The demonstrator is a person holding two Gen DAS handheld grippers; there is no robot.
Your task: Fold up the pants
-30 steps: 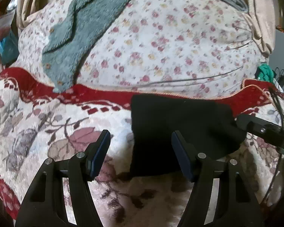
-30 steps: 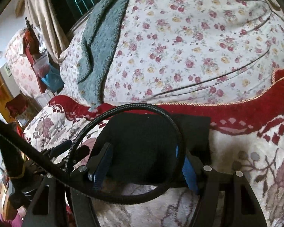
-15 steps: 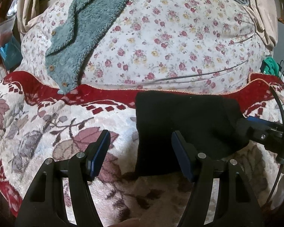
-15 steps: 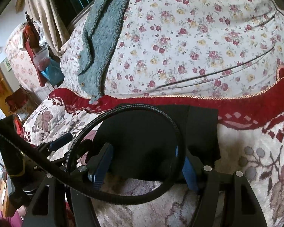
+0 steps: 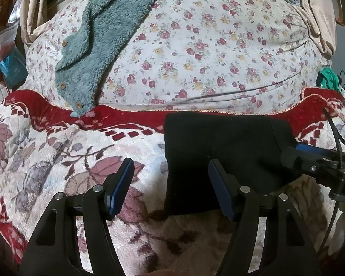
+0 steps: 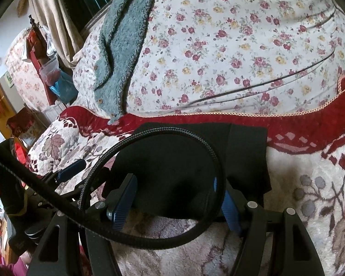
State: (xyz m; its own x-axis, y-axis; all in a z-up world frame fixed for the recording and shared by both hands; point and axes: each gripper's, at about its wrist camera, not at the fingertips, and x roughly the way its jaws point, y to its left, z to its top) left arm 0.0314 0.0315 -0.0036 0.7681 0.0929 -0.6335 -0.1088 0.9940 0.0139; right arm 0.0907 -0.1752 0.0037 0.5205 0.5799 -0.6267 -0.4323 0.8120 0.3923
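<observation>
Floral quilt (image 5: 207, 53) mounded at the far side, filling the upper field in both wrist views. In the left wrist view it sits slightly lower in frame than half a second ago.

Leaf-patterned blanket with red border (image 5: 57, 151) spread in front of it, covering the near ground.

Teal fleece garment (image 5: 103, 30), with buttons, draped down the quilt's left slope; its lower tip touches the red border. No change.

Black pants (image 5: 220, 151), folded to a compact block, lie flat on the blanket at centre-right, far edge against the red border. Same spot and shape as in the earlier frames; a second layer shows at the right edge in the right wrist view (image 6: 246, 151).

Left gripper (image 5: 170, 179): fingers wide apart, gripping nothing; right finger (image 5: 218, 188) over the pants' near-left part, left finger over bare blanket. Unchanged.

Right gripper (image 6: 174, 197): fingers apart, near edge of the pants between them, not clamped. Spread as before.

Braided black cable (image 6: 149, 207) loops across the right wrist view.
</observation>
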